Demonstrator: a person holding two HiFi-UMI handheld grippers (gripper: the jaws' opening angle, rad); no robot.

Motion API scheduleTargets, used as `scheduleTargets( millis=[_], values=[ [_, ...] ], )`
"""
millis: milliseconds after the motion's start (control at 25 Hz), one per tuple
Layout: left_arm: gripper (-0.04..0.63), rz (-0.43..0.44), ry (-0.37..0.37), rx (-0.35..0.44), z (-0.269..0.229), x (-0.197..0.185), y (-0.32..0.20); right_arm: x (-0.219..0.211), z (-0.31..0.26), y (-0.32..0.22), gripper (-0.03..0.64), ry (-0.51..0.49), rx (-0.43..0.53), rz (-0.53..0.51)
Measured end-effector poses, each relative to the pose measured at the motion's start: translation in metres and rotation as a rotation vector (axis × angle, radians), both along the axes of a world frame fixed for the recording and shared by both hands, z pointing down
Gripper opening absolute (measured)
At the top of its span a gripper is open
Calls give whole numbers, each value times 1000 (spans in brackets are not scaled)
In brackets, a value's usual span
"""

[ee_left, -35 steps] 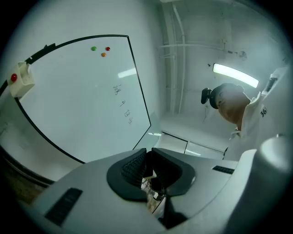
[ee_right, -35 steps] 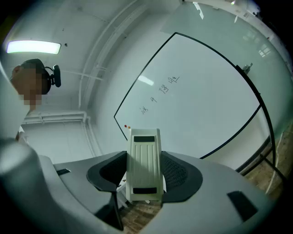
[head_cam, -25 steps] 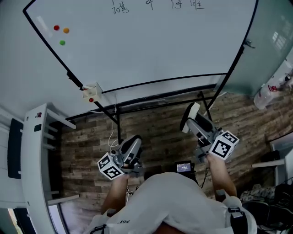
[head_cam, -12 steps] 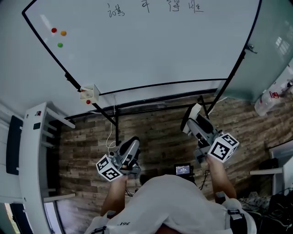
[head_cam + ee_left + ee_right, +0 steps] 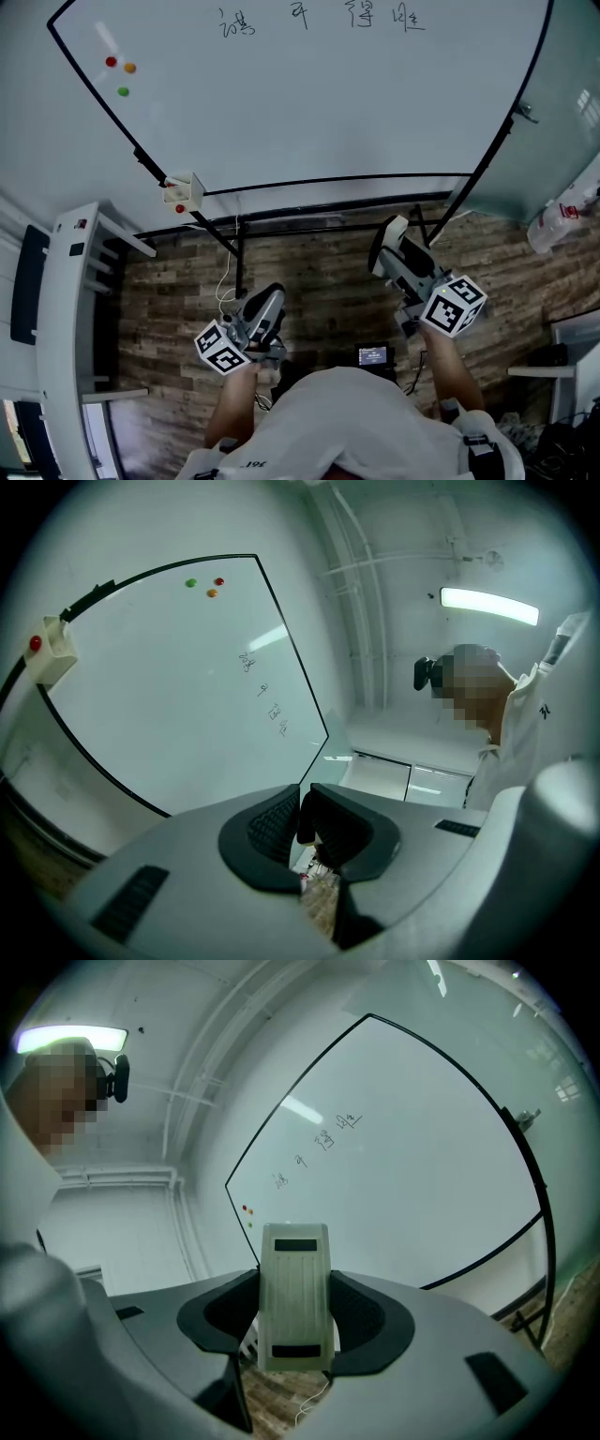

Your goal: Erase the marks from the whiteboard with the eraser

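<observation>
Ahead of the person stands the whiteboard (image 5: 328, 103), black-framed and mostly bare, above a plank floor (image 5: 319, 281), with a white rack (image 5: 70, 309) off to the left. Both tools sit low, under the board's bottom edge. The right gripper (image 5: 295, 1312) has its jaws clamped on the long sides of the eraser (image 5: 295, 1297), which points up toward the board. The left gripper (image 5: 302, 817) holds nothing, its dark ribbed pads brought together with only a slit between them. The eraser looks like a pale, stiff plastic block with a ribbed back and a dark slot at each end. I judge it light and rigid enough to take a firm squeeze without deforming, though its smooth sides might slip if pressed hard against the board. Gripping the long sides, as now, seems right, since that leaves the wiping face free to lie flat; that face is not shown in any view. A small pale box (image 5: 183, 190) with a red dot hangs at the board's lower left corner. Three magnets (image 5: 120, 73), red, orange and green, sit near the upper left edge. The marks (image 5: 319, 17) are four small handwritten groups in a row along the top, well apart from the eraser, and too small to read. No brand shows on the eraser; the gripper cubes carry only black-and-white square patterns.
</observation>
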State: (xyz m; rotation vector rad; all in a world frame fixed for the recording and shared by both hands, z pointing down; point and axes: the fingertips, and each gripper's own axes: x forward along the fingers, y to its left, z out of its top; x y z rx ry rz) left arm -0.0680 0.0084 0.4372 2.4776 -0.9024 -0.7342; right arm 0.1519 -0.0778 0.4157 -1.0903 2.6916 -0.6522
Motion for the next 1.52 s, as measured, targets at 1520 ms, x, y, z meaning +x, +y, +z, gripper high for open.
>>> scheduleTargets(
  millis=[1520],
  values=[
    [40, 154, -99, 33, -24, -153, -197, -218, -38, -174, 250, 206, 145, 139]
  ],
)
